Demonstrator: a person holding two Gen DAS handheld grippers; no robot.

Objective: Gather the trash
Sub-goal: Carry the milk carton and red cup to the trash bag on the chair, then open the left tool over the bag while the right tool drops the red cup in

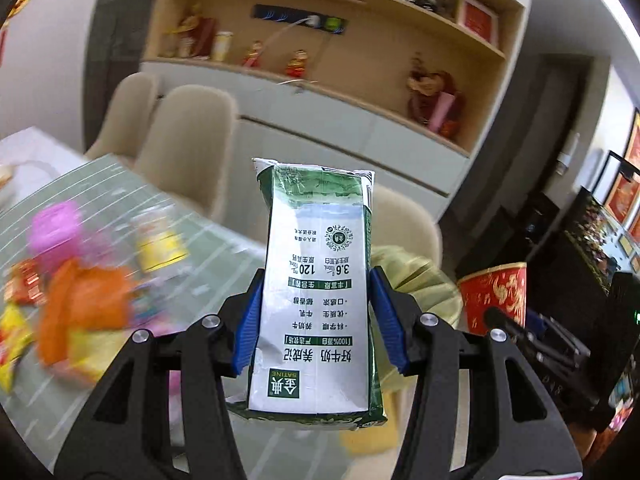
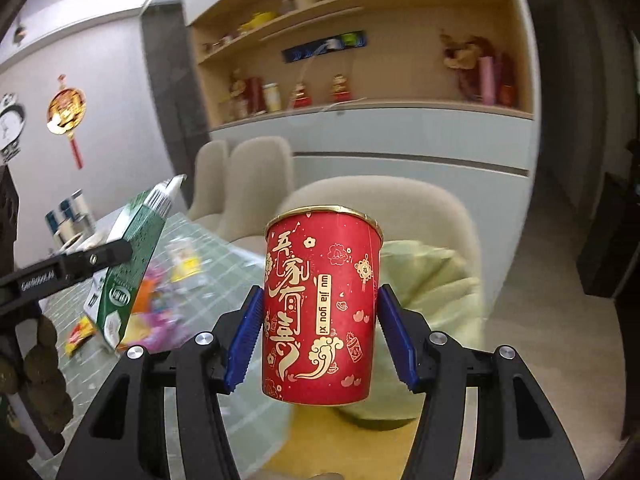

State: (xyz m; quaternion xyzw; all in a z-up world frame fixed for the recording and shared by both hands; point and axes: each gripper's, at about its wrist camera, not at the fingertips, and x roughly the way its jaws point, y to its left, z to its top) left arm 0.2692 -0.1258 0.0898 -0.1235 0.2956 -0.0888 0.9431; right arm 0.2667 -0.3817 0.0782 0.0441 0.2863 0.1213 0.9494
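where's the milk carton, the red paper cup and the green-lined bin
milk carton (image 1: pixel 316 300), left wrist view, on its white printed face
red paper cup (image 2: pixel 320 304), right wrist view, on the middle of its side wall
green-lined bin (image 2: pixel 436 280), right wrist view, on the liner

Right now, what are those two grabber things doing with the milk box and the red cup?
A person is cleaning up trash with a grabber in each hand. The left gripper is squeezing a milk carton, and the right gripper is squeezing a red cup. Both are lifted up off the table. More wrappers are on the table, looking blurry. A pale green bag sits behind the cup, by a chair.
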